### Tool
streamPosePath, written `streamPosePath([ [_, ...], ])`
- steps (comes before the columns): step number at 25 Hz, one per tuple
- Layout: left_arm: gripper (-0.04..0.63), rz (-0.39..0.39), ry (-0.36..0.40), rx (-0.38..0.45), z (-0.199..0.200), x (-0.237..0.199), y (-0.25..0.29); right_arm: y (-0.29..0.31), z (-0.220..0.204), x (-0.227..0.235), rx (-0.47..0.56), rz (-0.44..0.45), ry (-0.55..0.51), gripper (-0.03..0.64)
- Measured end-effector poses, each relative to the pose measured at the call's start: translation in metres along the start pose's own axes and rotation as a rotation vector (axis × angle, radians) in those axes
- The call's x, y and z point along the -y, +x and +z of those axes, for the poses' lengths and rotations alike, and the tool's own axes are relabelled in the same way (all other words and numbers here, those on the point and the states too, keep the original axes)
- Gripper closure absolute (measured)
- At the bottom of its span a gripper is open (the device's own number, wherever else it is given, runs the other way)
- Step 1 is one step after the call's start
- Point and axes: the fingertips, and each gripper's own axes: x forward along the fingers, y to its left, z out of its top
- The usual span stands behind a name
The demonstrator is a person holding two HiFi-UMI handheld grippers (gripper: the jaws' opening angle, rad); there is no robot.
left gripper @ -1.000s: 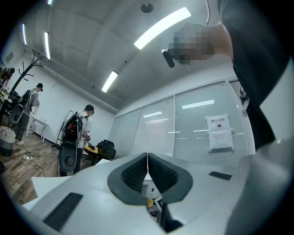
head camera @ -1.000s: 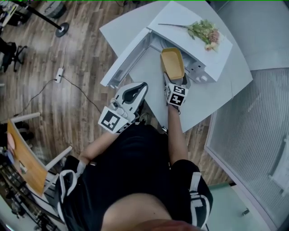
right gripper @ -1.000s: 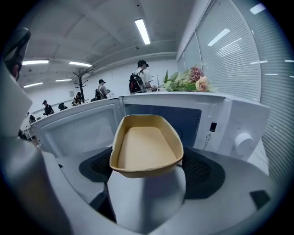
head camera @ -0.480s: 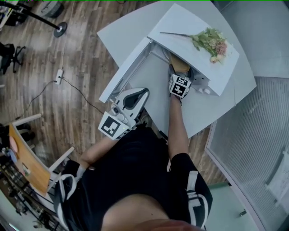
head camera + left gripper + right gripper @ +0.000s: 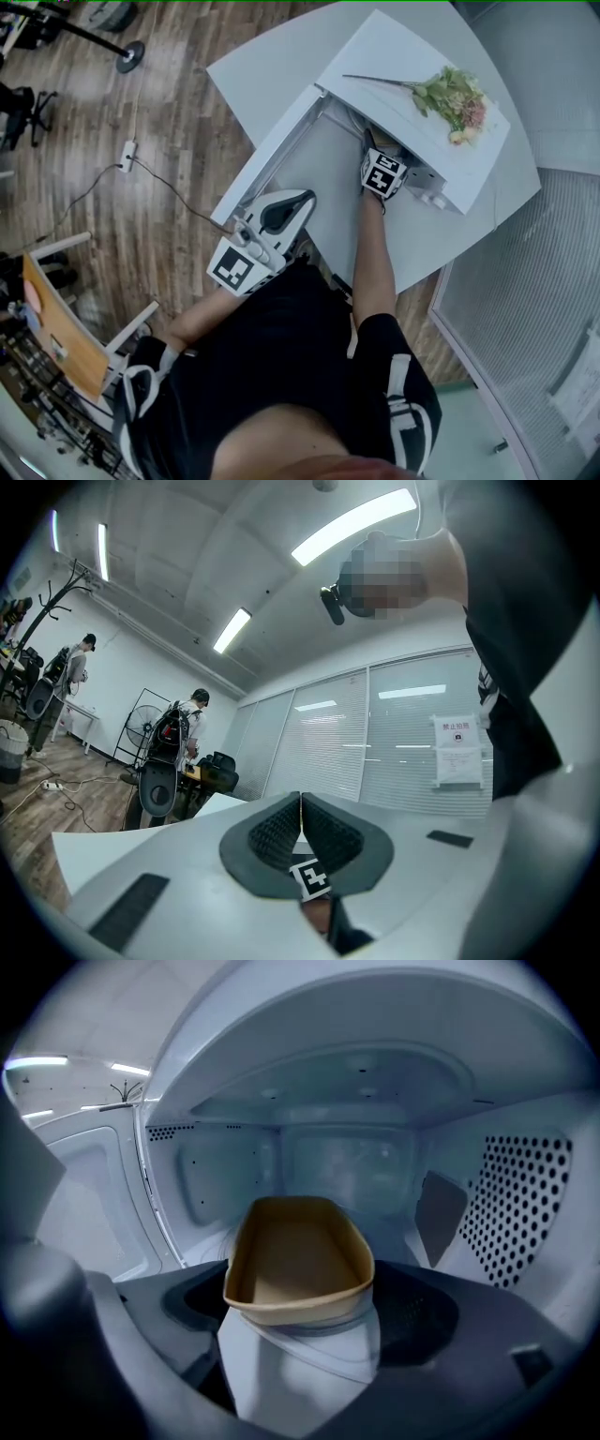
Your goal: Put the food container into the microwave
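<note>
Tan food container (image 5: 298,1255), clamped in the right hand-held gripper (image 5: 300,1324), hangs inside the microwave (image 5: 525,1194) cavity; next, probably set down and unclamp. Left hand-held gripper (image 5: 300,822) closed, empty

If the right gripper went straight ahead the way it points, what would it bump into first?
Likely the white microwave's rear inner wall. The right gripper is shut on the tan oval food container, whose far end leads, so it would touch first. Nothing else shows between; depth is unclear.
</note>
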Motion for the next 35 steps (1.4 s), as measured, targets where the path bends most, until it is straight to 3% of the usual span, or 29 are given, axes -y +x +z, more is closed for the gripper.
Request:
streamPosePath([
  [21,0.571,-0.012,0.003,0.006,0.003,0.011,-0.014,0.005,-0.023,0.001,-0.056,0.0,0.043,0.107],
  [27,0.571,-0.02,0.018,0.019,0.012,0.028,-0.024,-0.024,-0.037,-0.01,-0.06,0.02,0.04,0.107],
  [31,0.571,-0.027,0.038,0.037,0.025,0.053,-0.041,-0.085,-0.046,-0.028,-0.039,0.087,0.059,0.11],
  [33,0.571,-0.027,0.052,0.05,0.032,0.069,-0.052,-0.128,-0.037,-0.034,0.013,0.115,0.063,0.144],
  [34,0.571,-0.025,0.06,0.058,0.035,0.077,-0.058,-0.151,-0.031,-0.035,0.047,0.123,0.061,0.19],
  [35,0.571,-0.021,0.07,0.066,0.039,0.085,-0.065,-0.175,-0.026,-0.036,0.081,0.13,0.059,0.28],
])
